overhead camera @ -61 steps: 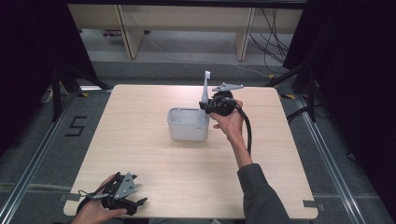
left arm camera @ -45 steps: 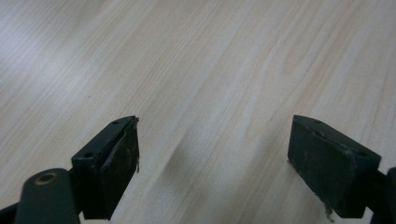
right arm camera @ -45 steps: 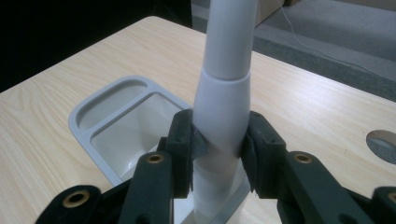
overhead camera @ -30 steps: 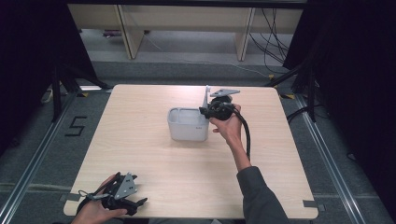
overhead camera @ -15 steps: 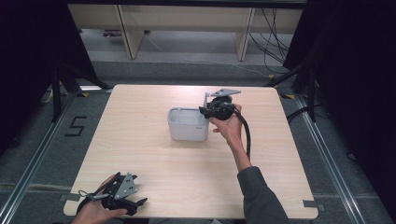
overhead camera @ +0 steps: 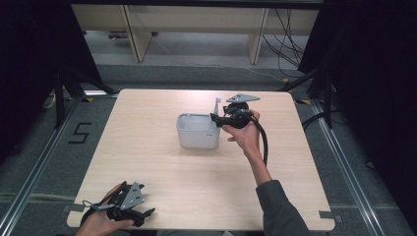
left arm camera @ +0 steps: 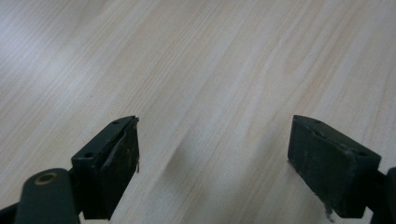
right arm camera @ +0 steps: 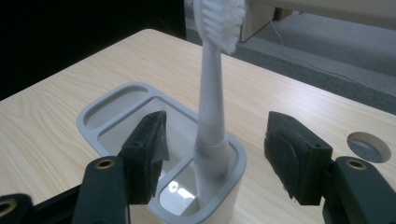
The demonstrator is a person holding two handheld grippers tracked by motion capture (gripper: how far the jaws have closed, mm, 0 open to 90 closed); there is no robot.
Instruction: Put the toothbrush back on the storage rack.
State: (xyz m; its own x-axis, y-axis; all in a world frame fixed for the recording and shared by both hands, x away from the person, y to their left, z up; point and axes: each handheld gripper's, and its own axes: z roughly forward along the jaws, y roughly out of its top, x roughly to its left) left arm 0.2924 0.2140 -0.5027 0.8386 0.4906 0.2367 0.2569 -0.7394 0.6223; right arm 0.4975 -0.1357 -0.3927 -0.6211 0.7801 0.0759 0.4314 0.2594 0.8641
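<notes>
The right gripper (right arm camera: 212, 158) had lowered the toothbrush (right arm camera: 212, 93) into the holder (right arm camera: 140, 116) and let go — its jaws stood spread, the handle upright between them, untouched; placement judged complete; the left gripper (left arm camera: 212, 163) rested idle, jaws apart.

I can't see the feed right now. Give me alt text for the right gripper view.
A white toothbrush stands upright, bristles up, in the near compartment of a grey holder on a light wood table. The right gripper is open, its two black jaws standing either side of the handle without touching it. A round hole in the tabletop shows at right.
</notes>
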